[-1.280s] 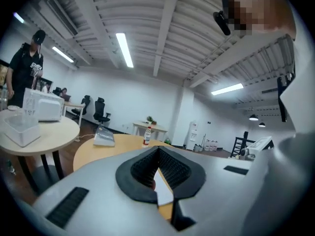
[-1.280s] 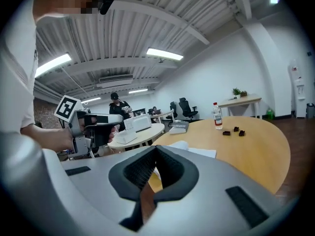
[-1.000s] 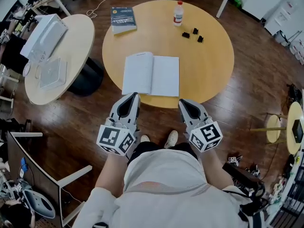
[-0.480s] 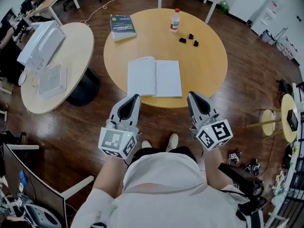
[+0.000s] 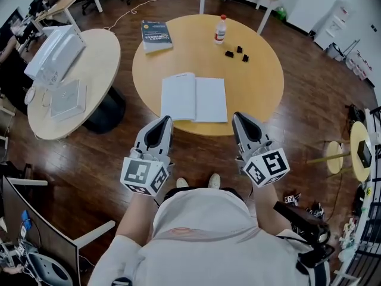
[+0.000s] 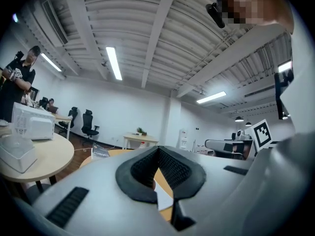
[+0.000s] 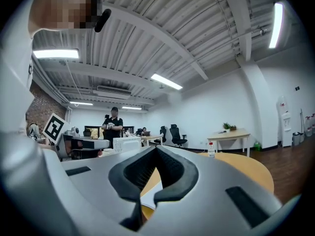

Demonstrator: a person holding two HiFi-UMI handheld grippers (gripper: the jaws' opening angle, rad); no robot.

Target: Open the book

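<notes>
Too small to read from the head view: print on the open book [image 5: 194, 98], and the cover title of the closed book [image 5: 156, 36] beyond it. Too small to identify: three black pieces [image 5: 237, 53] beyond the open book, rightward. Mostly hidden behind the meeting jaws of the left hand-held gripper [image 6: 158, 148] and the right hand-held gripper [image 7: 155, 148], each in its own view: the open book, bar a white sliver.

place: we're calling this an open-plan office | giveaways: swivel chairs [image 6: 89, 125], a desk [image 6: 140, 138] along the white wall, round meeting table [image 5: 271, 82], strip lights [image 6: 113, 63] on a ribbed ceiling [image 6: 162, 28] | floor: dark wood [image 5: 321, 100]
</notes>
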